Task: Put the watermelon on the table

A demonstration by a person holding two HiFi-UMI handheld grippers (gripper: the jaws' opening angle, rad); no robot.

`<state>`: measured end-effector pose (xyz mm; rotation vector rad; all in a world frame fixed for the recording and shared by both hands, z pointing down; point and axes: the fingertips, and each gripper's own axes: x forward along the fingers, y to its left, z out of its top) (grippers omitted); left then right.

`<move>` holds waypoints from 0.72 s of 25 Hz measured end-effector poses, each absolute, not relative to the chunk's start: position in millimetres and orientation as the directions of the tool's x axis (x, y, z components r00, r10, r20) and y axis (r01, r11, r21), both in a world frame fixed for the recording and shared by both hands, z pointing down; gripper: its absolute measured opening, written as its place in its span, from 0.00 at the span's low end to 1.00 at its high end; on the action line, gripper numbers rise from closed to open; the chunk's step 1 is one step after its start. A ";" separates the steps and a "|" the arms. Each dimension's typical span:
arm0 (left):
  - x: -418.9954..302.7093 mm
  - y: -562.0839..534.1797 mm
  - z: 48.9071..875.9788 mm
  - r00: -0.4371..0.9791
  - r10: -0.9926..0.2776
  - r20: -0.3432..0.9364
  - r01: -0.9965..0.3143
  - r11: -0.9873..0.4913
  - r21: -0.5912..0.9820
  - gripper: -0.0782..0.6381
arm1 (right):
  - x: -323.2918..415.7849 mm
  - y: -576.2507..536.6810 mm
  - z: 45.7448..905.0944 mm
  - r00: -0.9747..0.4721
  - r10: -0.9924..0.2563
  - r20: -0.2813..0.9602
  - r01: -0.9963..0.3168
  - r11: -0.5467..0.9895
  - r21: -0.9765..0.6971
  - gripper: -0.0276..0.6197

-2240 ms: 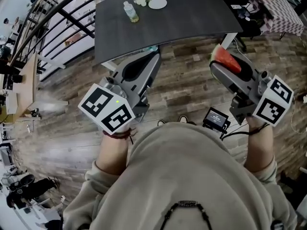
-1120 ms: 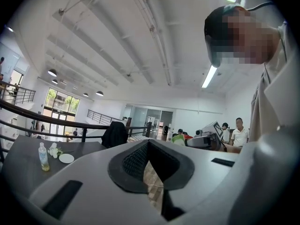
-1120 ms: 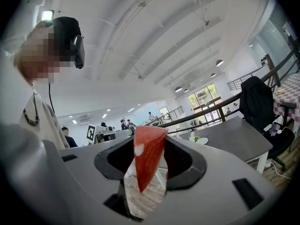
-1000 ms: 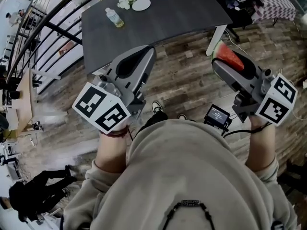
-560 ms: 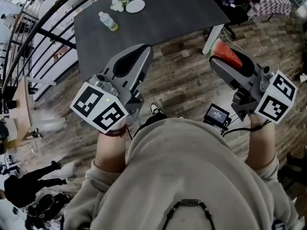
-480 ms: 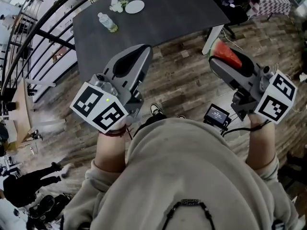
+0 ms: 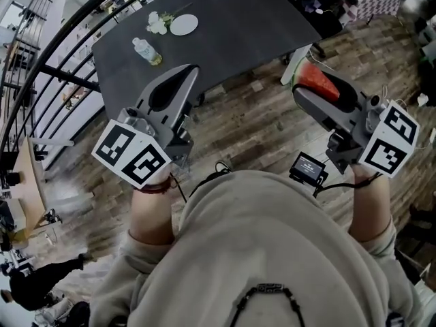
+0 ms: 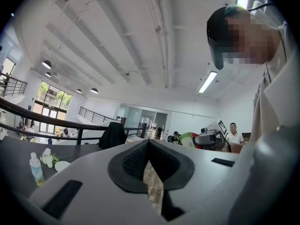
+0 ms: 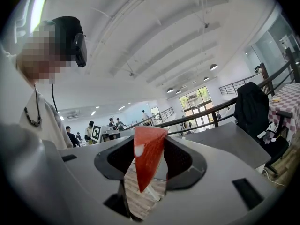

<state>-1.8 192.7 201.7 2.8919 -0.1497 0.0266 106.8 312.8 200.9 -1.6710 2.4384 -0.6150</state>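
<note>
The right gripper [image 9: 149, 154] is pinching the watermelon wedge [image 9: 145, 165] by its flat red faces, with the rind end poking out past the tips and the thin edge hanging below the pads. The left gripper [image 8: 149, 146] is carrying nothing, its jaws pressed together. The dark table [image 7: 225, 26] is lying ahead of both grippers, not yet under the wedge. The wedge is looking light but smooth and tapered, so it is probably wanting a modest squeeze across its thick part to avoid slipping or bruising.
</note>
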 end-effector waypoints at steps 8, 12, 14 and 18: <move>-19.2 140.5 207.5 0.998 -0.061 0.025 -0.065 -0.963 0.260 0.12 | 88.4 260.1 195.3 -0.345 -0.927 0.147 -0.883 0.267 -0.386 0.36; -44.6 117.4 218.4 0.997 -0.069 0.022 -0.072 -0.959 0.273 0.12 | 66.6 233.0 200.9 -0.349 -0.923 0.164 -0.885 0.267 -0.383 0.36; -59.8 102.8 222.6 0.996 -0.085 0.023 -0.088 -0.955 0.282 0.12 | 56.0 215.4 201.2 -0.361 -0.917 0.172 -0.882 0.276 -0.382 0.36; -91.2 78.8 229.6 0.994 -0.111 0.014 -0.110 -0.945 0.309 0.12 | 30.5 178.7 198.8 -0.403 -0.899 0.169 -0.868 0.318 -0.381 0.36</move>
